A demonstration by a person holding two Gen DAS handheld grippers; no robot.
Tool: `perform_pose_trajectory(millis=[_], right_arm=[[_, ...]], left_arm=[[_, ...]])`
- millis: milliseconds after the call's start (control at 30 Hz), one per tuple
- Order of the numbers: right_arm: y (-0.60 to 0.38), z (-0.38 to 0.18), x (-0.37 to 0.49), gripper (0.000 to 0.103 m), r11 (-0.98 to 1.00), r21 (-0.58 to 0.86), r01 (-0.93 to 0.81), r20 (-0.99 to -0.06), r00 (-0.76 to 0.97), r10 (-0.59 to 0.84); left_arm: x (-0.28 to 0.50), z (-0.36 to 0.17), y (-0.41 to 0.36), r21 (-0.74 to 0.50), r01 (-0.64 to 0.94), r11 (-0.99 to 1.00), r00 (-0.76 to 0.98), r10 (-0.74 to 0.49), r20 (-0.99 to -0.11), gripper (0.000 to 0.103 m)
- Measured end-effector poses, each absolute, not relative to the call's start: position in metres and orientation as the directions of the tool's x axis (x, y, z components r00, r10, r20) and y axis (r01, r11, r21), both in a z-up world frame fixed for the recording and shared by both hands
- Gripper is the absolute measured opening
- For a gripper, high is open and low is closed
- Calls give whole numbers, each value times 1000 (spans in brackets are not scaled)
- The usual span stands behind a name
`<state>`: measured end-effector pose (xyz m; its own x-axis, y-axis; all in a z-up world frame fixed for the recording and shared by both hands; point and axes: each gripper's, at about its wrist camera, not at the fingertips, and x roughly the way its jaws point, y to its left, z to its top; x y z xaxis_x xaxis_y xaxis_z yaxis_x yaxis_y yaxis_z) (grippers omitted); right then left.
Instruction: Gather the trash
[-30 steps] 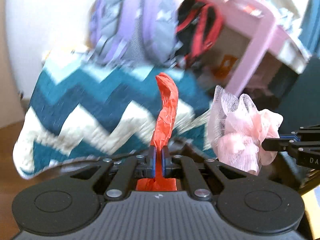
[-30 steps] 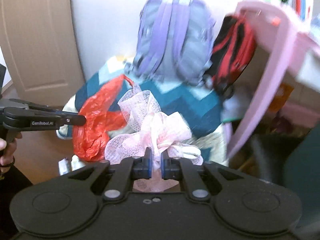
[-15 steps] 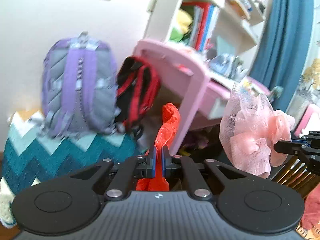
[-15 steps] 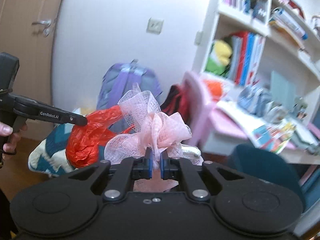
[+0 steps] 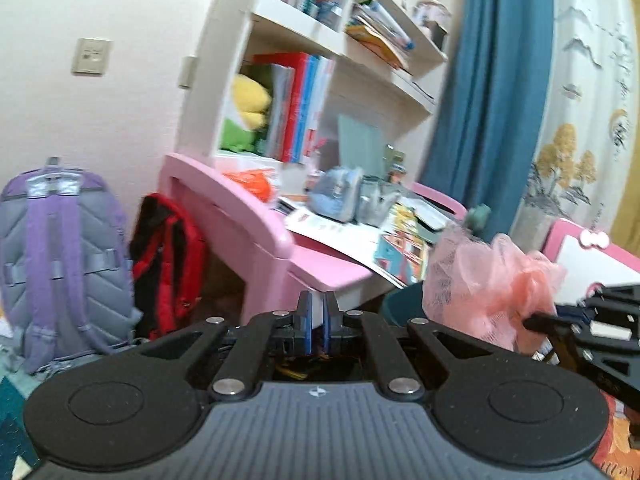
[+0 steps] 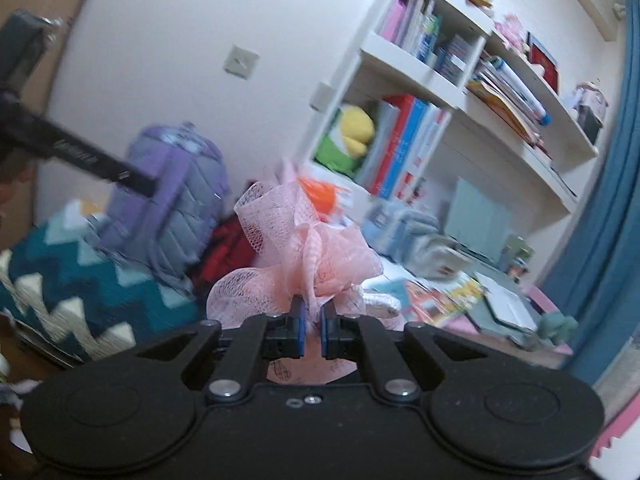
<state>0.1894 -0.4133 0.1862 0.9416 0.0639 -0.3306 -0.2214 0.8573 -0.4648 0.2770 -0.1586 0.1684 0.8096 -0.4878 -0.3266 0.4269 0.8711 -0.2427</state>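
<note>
My right gripper is shut on a pink mesh puff and holds it up in the air; the puff also shows in the left wrist view at the right, pinched by the right gripper's fingers. My left gripper has its jaws close together with nothing showing between the fingertips. The red plastic bag is not in view in either frame. The left gripper shows blurred at the left of the right wrist view, with no bag at its tip.
A pink desk covered with papers and pouches stands ahead, with white bookshelves above it. A purple backpack and a red-black bag lean at the left by a zigzag blanket. A blue curtain hangs at the right.
Both grippers have swung up and right, from the blanket and backpacks toward the desk and shelves. The red bag that stuck out of my left gripper no longer shows. The puff stays held.
</note>
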Motion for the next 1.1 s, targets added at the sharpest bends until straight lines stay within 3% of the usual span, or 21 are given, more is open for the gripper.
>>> perform_pose_trajectory(millis=[233, 400, 500, 633, 900, 1100], right_arm=[[-440, 165, 219, 6, 855, -483, -190, -402, 915, -24], [-457, 150, 265, 10, 874, -442, -202, -571, 815, -101], [-463, 141, 281, 26, 881, -446, -160, -603, 781, -164], [-469, 146, 278, 29, 910, -395, -122, -610, 776, -161], [-407, 172, 237, 42, 921, -279, -270, -577, 814, 64], [-331, 127, 244, 44, 868, -192, -459, -660, 715, 231]], left_arm=[[296, 97, -169, -254, 410, 876, 752, -482, -450, 5], [307, 49, -158, -282, 372, 884, 708, -467, -531, 5], [308, 35, -150, -280, 359, 890, 698, -455, -553, 5], [305, 23, -136, -285, 353, 891, 685, -453, -570, 5], [290, 5, -89, -290, 302, 908, 687, -418, -595, 5], [273, -19, -42, -289, 231, 929, 685, -366, -629, 5]])
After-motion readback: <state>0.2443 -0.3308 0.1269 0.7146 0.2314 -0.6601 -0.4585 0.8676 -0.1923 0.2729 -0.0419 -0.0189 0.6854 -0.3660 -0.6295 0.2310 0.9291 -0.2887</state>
